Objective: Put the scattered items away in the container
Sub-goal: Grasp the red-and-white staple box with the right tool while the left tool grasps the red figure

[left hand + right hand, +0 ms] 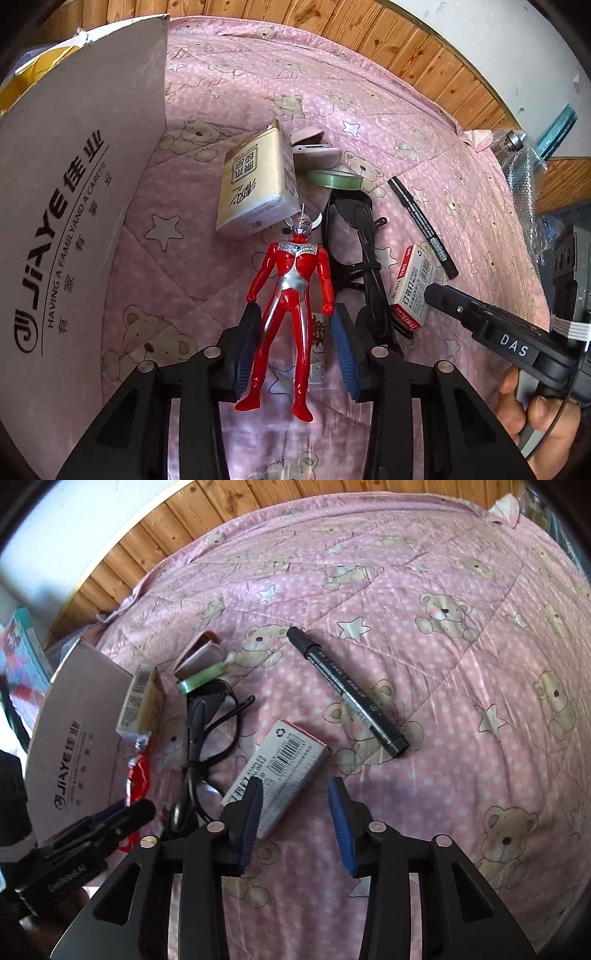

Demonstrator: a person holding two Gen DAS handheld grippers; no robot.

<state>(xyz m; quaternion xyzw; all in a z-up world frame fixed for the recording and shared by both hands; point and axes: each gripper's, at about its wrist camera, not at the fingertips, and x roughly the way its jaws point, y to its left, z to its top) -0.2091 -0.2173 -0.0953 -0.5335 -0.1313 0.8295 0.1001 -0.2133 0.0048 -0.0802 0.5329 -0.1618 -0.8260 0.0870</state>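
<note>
Holding both tools low over the pink quilt (424, 590), you kept your left gripper (295, 343) spread wide, pointing up the bed beside the cardboard box (74, 206) flap. The red and silver toy figure (290, 306) lay face up between its blue pads, legs toward the camera, arms just beside the pads but apart from them. Your right gripper (295, 819) also stood wide, its left pad over the near end of the staple box (280, 768). The black marker (347, 690) lay beyond it, well apart.
</note>
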